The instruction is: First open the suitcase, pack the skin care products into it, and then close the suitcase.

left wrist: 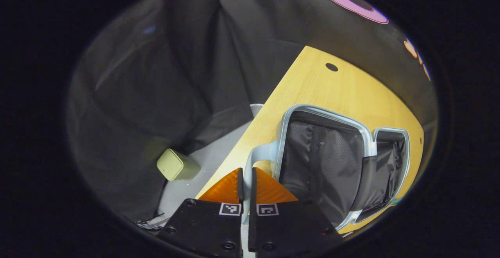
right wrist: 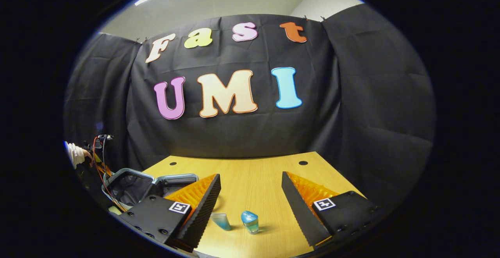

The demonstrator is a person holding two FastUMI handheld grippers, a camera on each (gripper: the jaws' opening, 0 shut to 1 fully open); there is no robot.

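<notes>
Two little skin care bottles stand on the yellow wooden tabletop [right wrist: 250,176] right in front of my right gripper [right wrist: 250,203]: a clear blue tube [right wrist: 221,221] leaning near my left-hand finger, and a small bottle with a blue domed cap [right wrist: 250,222] upright just beside it, the two close but apart. My right fingers are spread wide, nothing between them, hovering low over the table with both bottles in the gap ahead. Black cloth hangs behind the table on every side, with a pale ceiling above it and two round holes near the table's far edge. Off to the left edge of the right gripper view the suitcase [right wrist: 134,184] lies open, and beyond it a hand in a pale sleeve [right wrist: 76,154] with red wires trailing down. Over in the left gripper view, the table [left wrist: 324,90] tilts steeply and the suitcase [left wrist: 336,160] sprawls open on it, pale blue rim, dark mesh lining in one half, dark fabric in the other. My left gripper [left wrist: 246,182] is pinched nearly closed, just a slim gap, gripping nothing, tips over the table edge near the suitcase's corner. Down on the grey floor sits a small pale green box [left wrist: 175,165].
</notes>
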